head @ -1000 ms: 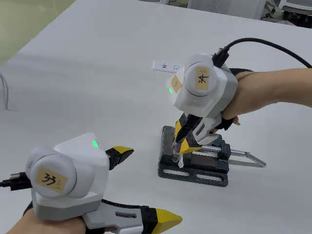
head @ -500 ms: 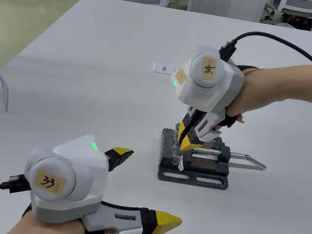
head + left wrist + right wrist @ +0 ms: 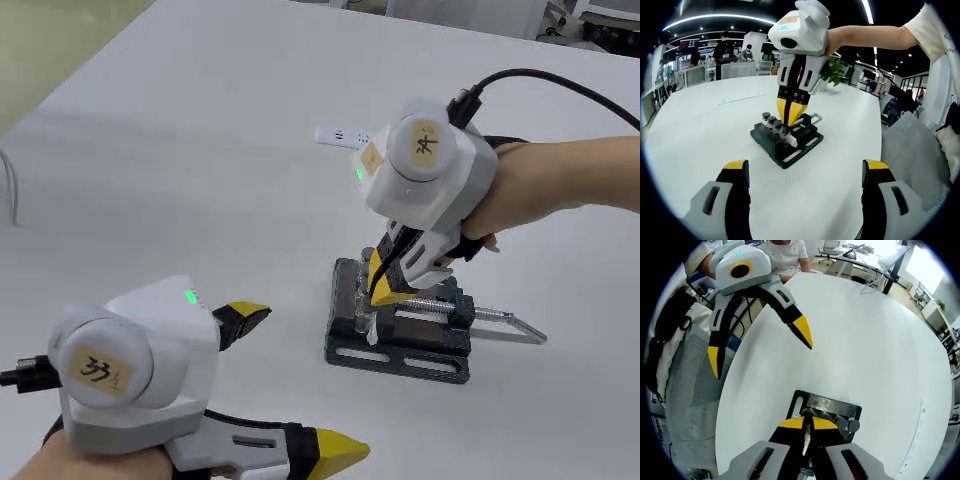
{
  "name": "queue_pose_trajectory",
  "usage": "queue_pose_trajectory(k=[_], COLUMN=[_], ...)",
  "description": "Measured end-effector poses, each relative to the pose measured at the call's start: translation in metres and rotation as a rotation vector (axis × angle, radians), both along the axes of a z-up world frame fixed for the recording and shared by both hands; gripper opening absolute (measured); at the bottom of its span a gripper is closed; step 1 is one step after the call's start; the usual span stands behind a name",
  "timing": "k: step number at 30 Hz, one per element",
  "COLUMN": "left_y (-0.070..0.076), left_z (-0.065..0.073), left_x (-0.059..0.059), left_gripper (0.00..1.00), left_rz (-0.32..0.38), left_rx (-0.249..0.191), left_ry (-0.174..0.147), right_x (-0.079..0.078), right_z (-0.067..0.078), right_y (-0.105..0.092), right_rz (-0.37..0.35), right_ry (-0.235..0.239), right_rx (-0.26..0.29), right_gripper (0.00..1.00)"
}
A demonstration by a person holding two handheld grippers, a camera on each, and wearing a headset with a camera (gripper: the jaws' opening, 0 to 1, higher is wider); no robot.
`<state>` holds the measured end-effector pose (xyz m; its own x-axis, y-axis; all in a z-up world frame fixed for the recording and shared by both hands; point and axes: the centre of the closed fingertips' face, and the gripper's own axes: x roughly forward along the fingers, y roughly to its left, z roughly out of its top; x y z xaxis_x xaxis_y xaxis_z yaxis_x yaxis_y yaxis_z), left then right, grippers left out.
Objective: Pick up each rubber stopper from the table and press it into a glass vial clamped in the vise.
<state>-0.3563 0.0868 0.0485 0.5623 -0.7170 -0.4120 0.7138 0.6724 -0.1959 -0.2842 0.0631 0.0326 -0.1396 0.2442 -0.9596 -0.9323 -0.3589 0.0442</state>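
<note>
Rising slightly off the vise [image 3: 400, 345] over the last second, the right hand-held gripper [image 3: 380, 292] is hanging just above the clamped glass vials [image 3: 362, 322]. Its yellow jaw tips are pressing together with barely a slit between them, and nothing is showing in their grip. In the left gripper view, dark rubber stoppers [image 3: 772, 120] are sitting in a row in the vial mouths, running toward 10 o'clock from those tips. The vise is standing on the white surface [image 3: 200, 150] at about 4 o'clock from the middle of the head view. The left hand-held gripper [image 3: 298, 381] is hovering well apart from it at 7 o'clock, with its jaws spreading wide and holding nothing. A white power strip [image 3: 340, 137] is lying at 12 o'clock beyond the vise.
</note>
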Motion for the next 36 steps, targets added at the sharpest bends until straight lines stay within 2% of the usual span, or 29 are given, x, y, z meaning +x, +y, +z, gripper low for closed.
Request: queue_pose_trajectory(k=[11,14,19,25,36], left_y=[-0.0004,0.0000,-0.0006,-0.0005,-0.0020], left_z=[-0.0023,-0.0038,-0.0042,-0.0032,-0.0051], left_x=[-0.0001,0.0006,0.0010,0.0013,-0.0017], left_gripper=[0.92,0.92,0.92,0.92,0.91], left_rz=[0.001,0.003,0.003,0.003,-0.004], left_rx=[-0.003,-0.005,-0.006,-0.007,-0.003], left_ry=[0.007,0.011,0.013,0.013,0.017], right_x=[0.0069,0.0068,0.0033,0.0017,0.0001], right_z=[-0.0034,-0.0036,-0.0030,-0.0019,-0.0013], right_y=[0.0026,0.0025,-0.0002,-0.0011,-0.0008], right_rz=[-0.007,-0.017,0.006,0.005,-0.024], right_ry=[-0.005,-0.003,-0.017,-0.001,0.002], right_rx=[-0.006,-0.015,-0.020,-0.029,-0.031], right_gripper=[0.00,0.00,0.00,0.00,0.00])
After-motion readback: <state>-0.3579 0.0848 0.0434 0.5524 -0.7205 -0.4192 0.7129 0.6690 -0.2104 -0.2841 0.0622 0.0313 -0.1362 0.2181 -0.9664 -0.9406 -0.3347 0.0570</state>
